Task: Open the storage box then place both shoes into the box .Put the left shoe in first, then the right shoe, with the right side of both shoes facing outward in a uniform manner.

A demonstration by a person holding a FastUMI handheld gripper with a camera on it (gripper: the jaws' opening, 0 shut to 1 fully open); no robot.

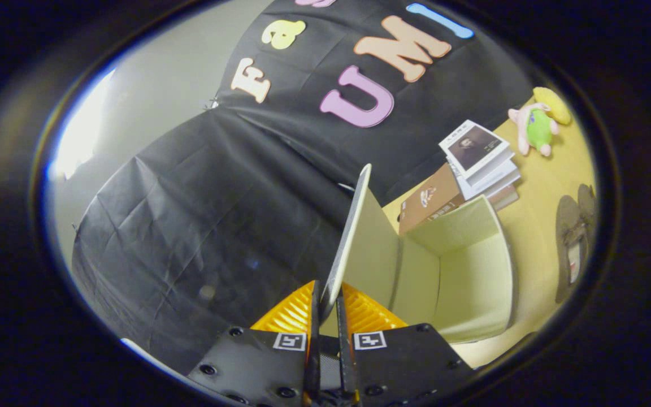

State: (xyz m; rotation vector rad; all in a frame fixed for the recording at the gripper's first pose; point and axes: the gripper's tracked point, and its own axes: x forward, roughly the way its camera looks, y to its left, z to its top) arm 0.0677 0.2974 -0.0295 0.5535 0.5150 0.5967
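Observation:
My gripper [327,308] is shut on the edge of the storage box's lid [351,226], a thin pale panel that runs on ahead from between the fingers. The lid is swung up and away from the box [472,271], whose pale green inside shows open and bare just right of the fingers. A pair of dark grey shoes [574,237] lies on the yellow table [540,186] beyond the box on its right side.
A stack of books [472,169] lies on the table behind the box. A plush toy in green, pink and yellow [537,121] sits farther back. Black cloth walls stand behind and to the left.

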